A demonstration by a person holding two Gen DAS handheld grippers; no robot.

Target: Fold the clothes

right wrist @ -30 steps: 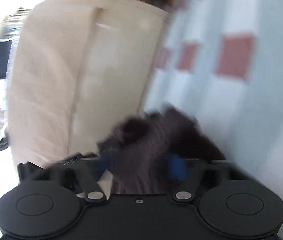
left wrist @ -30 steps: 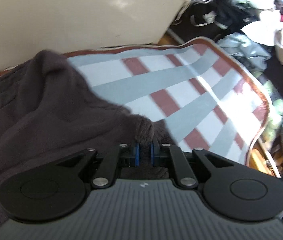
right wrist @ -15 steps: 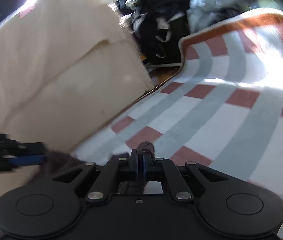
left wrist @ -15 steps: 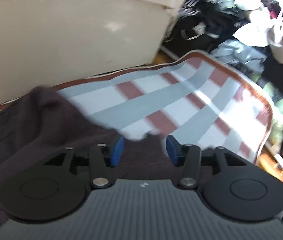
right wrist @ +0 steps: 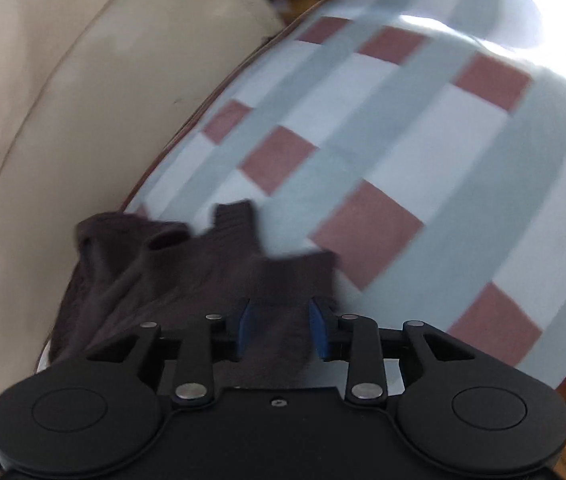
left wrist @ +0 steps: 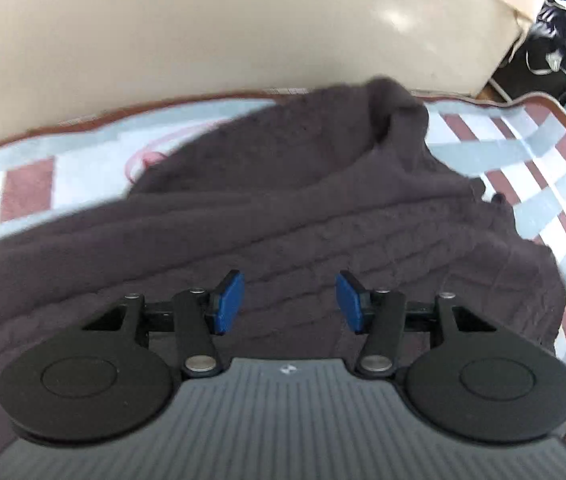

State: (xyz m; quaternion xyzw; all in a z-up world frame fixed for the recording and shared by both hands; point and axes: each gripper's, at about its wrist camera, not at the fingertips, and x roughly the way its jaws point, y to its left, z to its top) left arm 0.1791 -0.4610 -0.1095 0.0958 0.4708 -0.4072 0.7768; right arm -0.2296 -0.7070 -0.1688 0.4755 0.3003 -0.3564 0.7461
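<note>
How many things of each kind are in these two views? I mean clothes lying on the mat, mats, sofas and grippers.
Dark brown sweater: 1
Checked mat: 1
Cream sofa: 1
Grippers: 2, left gripper, right gripper
Total: 5

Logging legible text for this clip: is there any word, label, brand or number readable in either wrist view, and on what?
No readable text in either view.
Left gripper body: one small pale logo mark, a symbol and not letters.
Dark knit sweater, checked rug, cream sofa: no labels or print visible.

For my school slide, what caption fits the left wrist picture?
The left claw hangs open above a dark knitted sweater lying on a checked blanket beside a cream sofa.
</note>
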